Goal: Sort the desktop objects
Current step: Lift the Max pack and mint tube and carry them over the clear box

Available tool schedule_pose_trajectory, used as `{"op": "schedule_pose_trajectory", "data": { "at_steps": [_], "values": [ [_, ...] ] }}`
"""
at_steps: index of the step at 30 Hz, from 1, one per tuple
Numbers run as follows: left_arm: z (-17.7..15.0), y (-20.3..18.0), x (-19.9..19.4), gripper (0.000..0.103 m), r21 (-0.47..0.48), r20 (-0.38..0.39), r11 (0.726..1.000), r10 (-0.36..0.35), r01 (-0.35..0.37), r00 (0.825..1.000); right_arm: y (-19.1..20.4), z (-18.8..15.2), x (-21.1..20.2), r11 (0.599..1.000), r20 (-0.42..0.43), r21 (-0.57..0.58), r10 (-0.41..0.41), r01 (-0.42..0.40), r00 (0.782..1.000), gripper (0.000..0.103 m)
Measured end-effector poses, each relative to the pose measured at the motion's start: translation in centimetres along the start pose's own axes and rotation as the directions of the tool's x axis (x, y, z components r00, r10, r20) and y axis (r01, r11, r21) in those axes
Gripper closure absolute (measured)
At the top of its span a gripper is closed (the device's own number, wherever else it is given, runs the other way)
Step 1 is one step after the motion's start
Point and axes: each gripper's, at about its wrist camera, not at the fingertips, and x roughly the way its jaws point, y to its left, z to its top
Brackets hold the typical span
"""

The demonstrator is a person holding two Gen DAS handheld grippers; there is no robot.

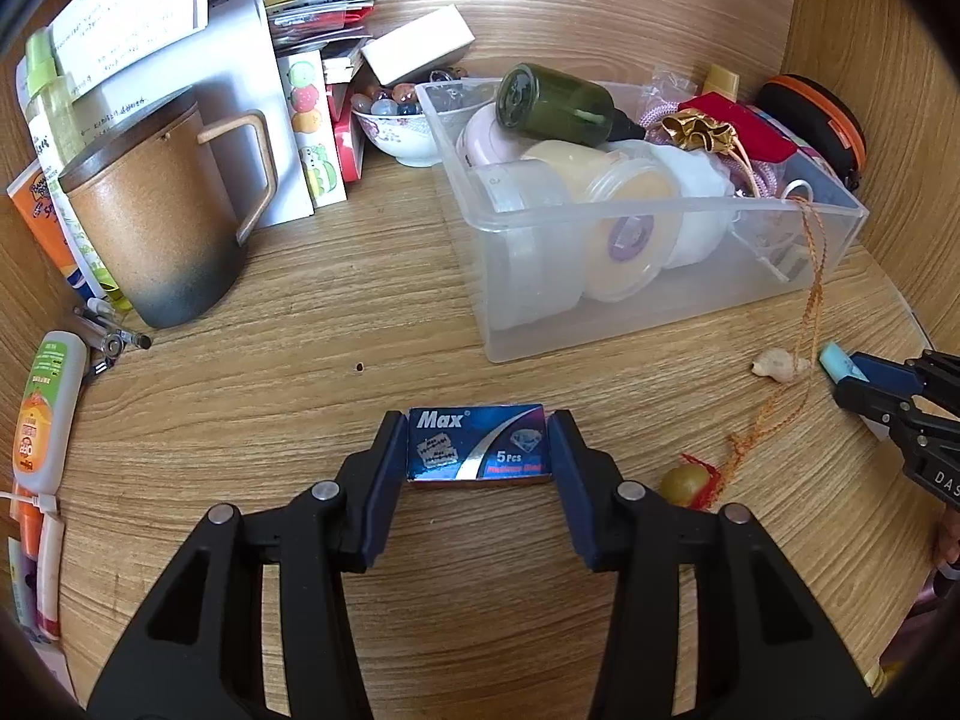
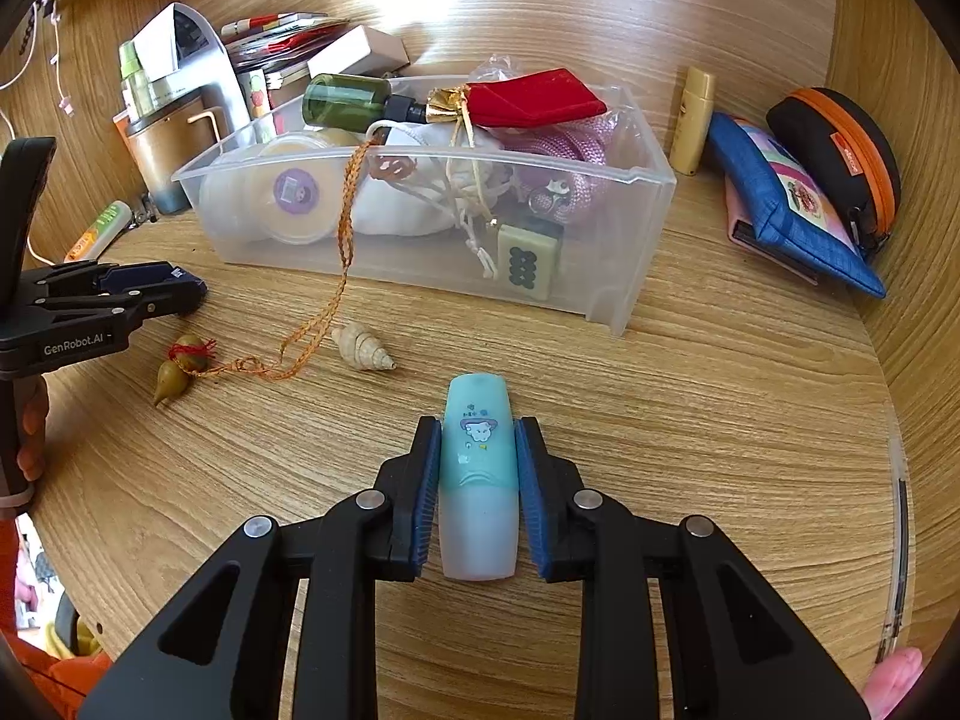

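The blue razor-blade box [image 1: 478,443] lies flat on the wooden desk [image 1: 336,360], near its front edge, clamped at both short ends by the pads of the left gripper [image 1: 478,450]. To its right, also toward the front edge, the pale blue highlighter [image 2: 478,474] lies lengthwise between the pads of the right gripper [image 2: 478,468], which press on both its sides.

Between the two grippers lie a small seashell [image 2: 362,348] and a gourd charm [image 2: 180,367] with a red tassel; its orange braided cord [image 2: 345,240] runs up over the front wall of the clear plastic bin [image 2: 600,294] into the bin. The bin stands toward the back of the desk and holds a green bottle [image 2: 345,101], a red velvet pouch [image 2: 534,99], round white jars [image 1: 624,240], a white cloth bag and a mahjong tile [image 2: 528,261].

At the left edge stand a brown lidded mug [image 1: 162,222] and a glue bottle [image 1: 45,414]. At the right edge lie a blue pouch [image 2: 786,210] and a black case with an orange zip [image 2: 840,150].
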Motion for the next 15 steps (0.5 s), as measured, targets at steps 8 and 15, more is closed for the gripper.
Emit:
{"op": "schedule_pose_trajectory", "data": {
  "at_steps": [8,15],
  "values": [
    [0.6,-0.5,-1.5,0.056,-0.001,0.037,1.000,-0.009,0.009,0.999,0.8,1.0,-1.9,1.000,0.055,-0.027,-0.006,0.007,0.998,0.080],
    [1.7,-1.4,-3.7,0.056,0.030,0.103,1.000,-0.008,0.005,0.995,1.7,2.5,-3.5,0.999,0.115,-0.043,0.004,0.001,0.993,0.080]
  ]
}}
